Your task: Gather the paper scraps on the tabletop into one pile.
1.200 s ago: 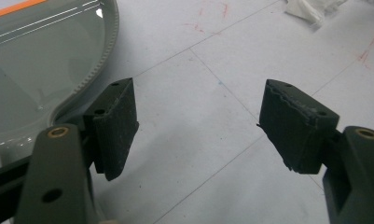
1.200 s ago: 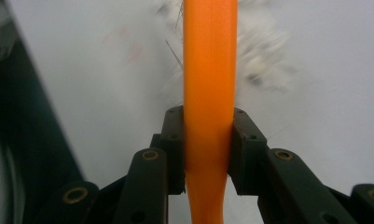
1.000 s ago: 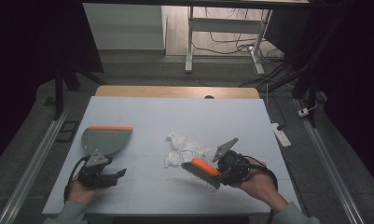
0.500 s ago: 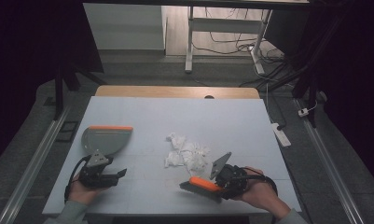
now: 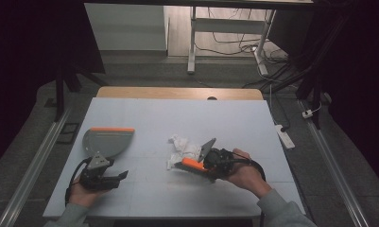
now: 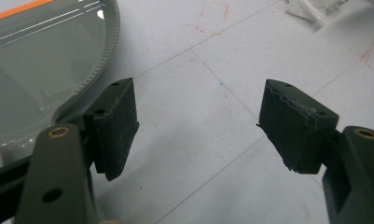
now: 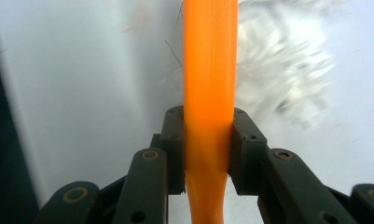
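Note:
A grey dustpan [image 5: 107,141] with an orange edge lies flat on the white table [image 5: 177,113] at the left. My left gripper [image 5: 116,176] rests just in front of it, open and holding nothing. In the left gripper view the dustpan [image 6: 31,70] lies beyond the left jaw of that gripper [image 6: 198,116]. A crumpled wad of white paper [image 5: 183,145] sits mid-table. My right gripper [image 5: 211,163] is shut on the orange handle of a brush [image 5: 193,164] at the paper's near side. In the right gripper view the handle [image 7: 210,56] runs straight up between the jaws of that gripper [image 7: 209,116], with the blurred paper [image 7: 287,70] to its right.
The table's wooden far edge [image 5: 177,92] borders a dark floor with cables and a metal frame [image 5: 192,38]. A power strip [image 5: 284,136] lies on the floor off the table's right side. Faint red marks [image 6: 208,21] dot the tabletop.
My right gripper with the brush dipped toward the table's front edge, then swung back up to the paper's near side. The left gripper and dustpan have stayed put.

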Demonstrator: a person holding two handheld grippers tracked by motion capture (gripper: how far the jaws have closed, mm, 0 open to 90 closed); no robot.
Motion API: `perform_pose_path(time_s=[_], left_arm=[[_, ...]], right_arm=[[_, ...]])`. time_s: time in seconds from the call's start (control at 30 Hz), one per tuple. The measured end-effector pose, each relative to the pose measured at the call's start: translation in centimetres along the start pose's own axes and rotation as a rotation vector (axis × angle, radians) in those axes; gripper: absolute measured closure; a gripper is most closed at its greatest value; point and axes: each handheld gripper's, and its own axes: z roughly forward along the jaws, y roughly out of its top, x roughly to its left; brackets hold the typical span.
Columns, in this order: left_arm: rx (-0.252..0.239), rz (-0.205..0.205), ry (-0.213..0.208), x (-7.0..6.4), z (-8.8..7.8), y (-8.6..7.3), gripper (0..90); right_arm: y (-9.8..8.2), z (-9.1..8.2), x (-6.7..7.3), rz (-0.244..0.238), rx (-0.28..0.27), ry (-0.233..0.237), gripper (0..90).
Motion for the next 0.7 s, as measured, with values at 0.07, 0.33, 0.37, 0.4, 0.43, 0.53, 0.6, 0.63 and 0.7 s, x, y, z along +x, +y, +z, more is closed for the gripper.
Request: perform_pose_path(time_s=[0.07, 0.33, 0.37, 0.4, 0.43, 0.53, 0.6, 0.63, 0.7], left_arm=[[-0.001, -0.001, -0.001, 0.1, 0.0, 0.0, 28.6], [0.002, 0.003, -0.003, 0.1, 0.0, 0.0, 28.6], [0.002, 0.004, -0.003, 0.0, 0.0, 0.0, 28.6], [0.001, 0.004, -0.003, 0.0, 0.0, 0.0, 28.6], [0.001, 0.004, -0.002, 0.0, 0.0, 0.0, 28.6], [0.001, 0.003, 0.0, 0.0, 0.0, 0.0, 28.6], [0.0, 0.003, 0.0, 0.0, 0.0, 0.0, 28.6], [0.0, 0.003, 0.0, 0.0, 0.0, 0.0, 28.6], [0.001, 0.003, -0.002, 0.0, 0.0, 0.0, 28.6]], right_arm=[[0.4, 0.3, -0.8, 0.007, -0.022, -0.023, 70.7], [-0.7, -3.1, -1.4, 0.114, -0.216, -0.058, 70.6], [-1.1, -3.6, -1.3, 0.141, -0.238, -0.067, 70.6], [-1.5, -4.1, -1.4, 0.164, -0.254, -0.075, 70.6], [-1.9, -4.5, -1.4, 0.188, -0.263, -0.08, 70.6], [-3.1, -5.2, -1.5, 0.285, -0.265, -0.123, 70.6], [-4.0, -5.1, -1.9, 0.363, -0.262, -0.151, 70.6], [-4.5, -4.9, -2.1, 0.407, -0.266, -0.157, 70.6], [-5.6, -4.5, -2.6, 0.489, -0.314, -0.13, 70.6]])
